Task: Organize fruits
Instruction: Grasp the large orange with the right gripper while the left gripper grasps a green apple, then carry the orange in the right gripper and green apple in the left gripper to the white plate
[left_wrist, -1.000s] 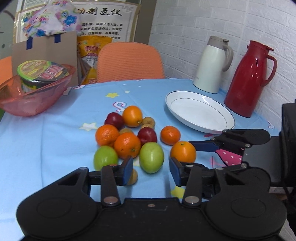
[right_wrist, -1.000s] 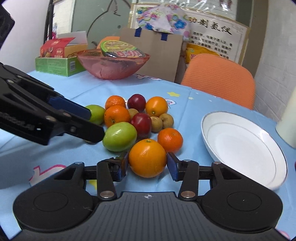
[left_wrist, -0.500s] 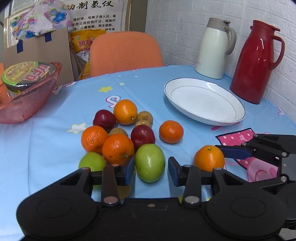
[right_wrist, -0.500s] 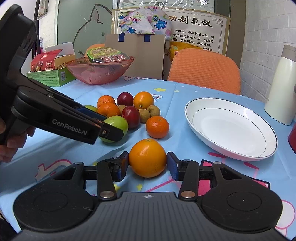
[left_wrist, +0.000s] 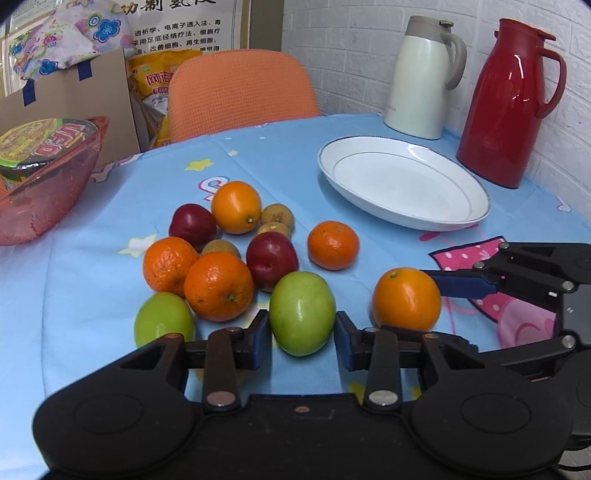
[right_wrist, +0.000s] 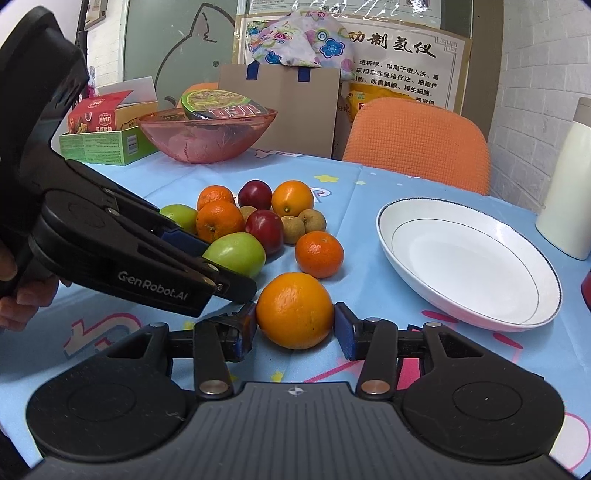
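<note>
A white brick wall (left_wrist: 351, 48) rises behind an orange chair (left_wrist: 240, 96) and a blue-clothed table (left_wrist: 280, 162).

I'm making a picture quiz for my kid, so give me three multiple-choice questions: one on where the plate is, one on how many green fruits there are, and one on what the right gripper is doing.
1. Where does the white plate stand?
A) right of the fruit pile, near the white jug and red jug
B) inside the pink bowl
C) on the orange chair

2. How many green fruits lie on the tablecloth?
A) one
B) two
C) four

3. The right gripper is
A) open on nothing
B) shut on a red plum
C) shut on the large orange

Answers:
1 A: it lies on the cloth just before both jugs.
2 B: one sits between the left gripper's open jaws, and another lies further left.
3 C: both pads meet the orange's sides.
</note>
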